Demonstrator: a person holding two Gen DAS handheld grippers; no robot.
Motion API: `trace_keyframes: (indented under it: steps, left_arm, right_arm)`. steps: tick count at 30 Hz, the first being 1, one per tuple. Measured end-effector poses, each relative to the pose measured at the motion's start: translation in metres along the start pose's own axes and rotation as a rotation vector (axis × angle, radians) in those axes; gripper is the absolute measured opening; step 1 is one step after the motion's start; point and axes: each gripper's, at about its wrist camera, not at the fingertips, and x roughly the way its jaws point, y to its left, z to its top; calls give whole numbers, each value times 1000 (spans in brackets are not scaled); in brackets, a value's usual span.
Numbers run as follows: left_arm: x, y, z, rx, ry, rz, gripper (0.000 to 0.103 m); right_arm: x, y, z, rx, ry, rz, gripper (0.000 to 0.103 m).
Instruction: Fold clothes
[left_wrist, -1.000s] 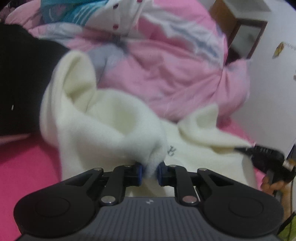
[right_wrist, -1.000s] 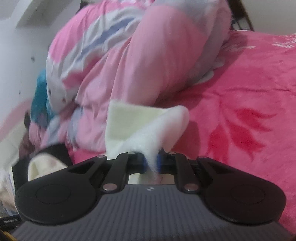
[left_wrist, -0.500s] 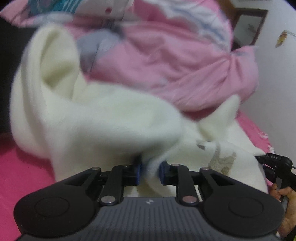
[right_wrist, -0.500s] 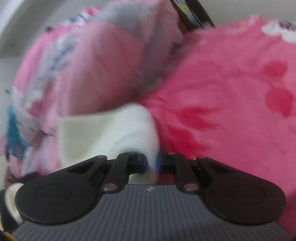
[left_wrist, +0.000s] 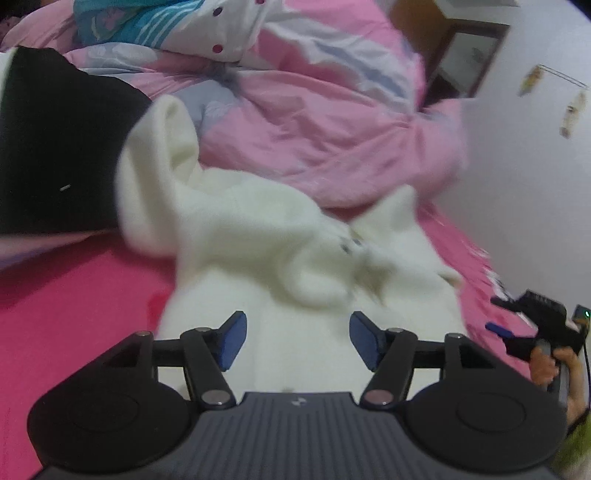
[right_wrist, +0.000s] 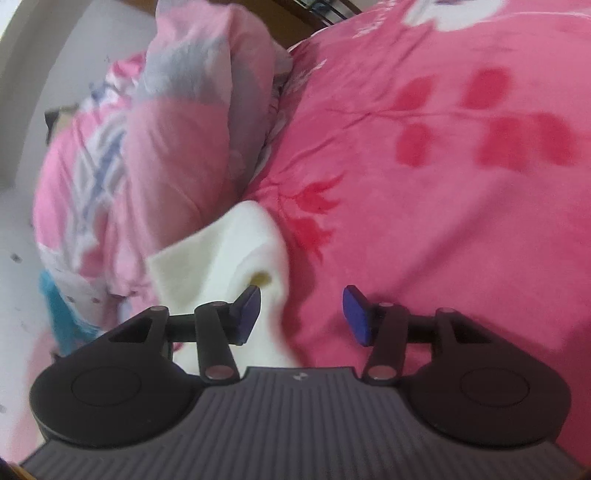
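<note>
Fingers of both your left gripper (left_wrist: 297, 338) and right gripper (right_wrist: 302, 314) stand spread and empty over the rumpled cream garment (left_wrist: 258, 236), so next pick fresh edges to pinch.

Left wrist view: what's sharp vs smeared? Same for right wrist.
Left wrist view: the left hand-held gripper is crisp, the cream garment is motion-smeared, and fisheye bends the wall at right. Right wrist view: the right hand-held gripper is sharp; the quilt and garment edge are blurred, the pink blanket soft. No glare; flat, dim light.
</note>
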Motion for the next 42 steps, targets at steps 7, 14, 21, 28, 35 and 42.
trace_keyframes:
  steps: [7, 14, 21, 28, 35, 42]
  left_arm:
    - [-104, 26, -38, -13, -53, 3, 63]
    - [-181, 39, -36, -97, -86, -113, 62]
    - [-200, 31, -45, -127, -28, -242, 64]
    - [-131, 32, -76, -84, 74, 13, 57]
    - [-124, 60, -37, 66, -143, 255, 61]
    - [-42, 105, 2, 137, -56, 347, 28]
  right_arm:
    - [-140, 42, -39, -51, -7, 153, 49]
    - [-260, 122, -86, -254, -33, 356, 50]
    - [-283, 157, -149, -463, 36, 464, 56]
    - [-164, 118, -239, -523, 284, 247, 55]
    - [-86, 112, -282, -535, 311, 209, 54]
    - [-43, 99, -288, -573, 243, 177, 53]
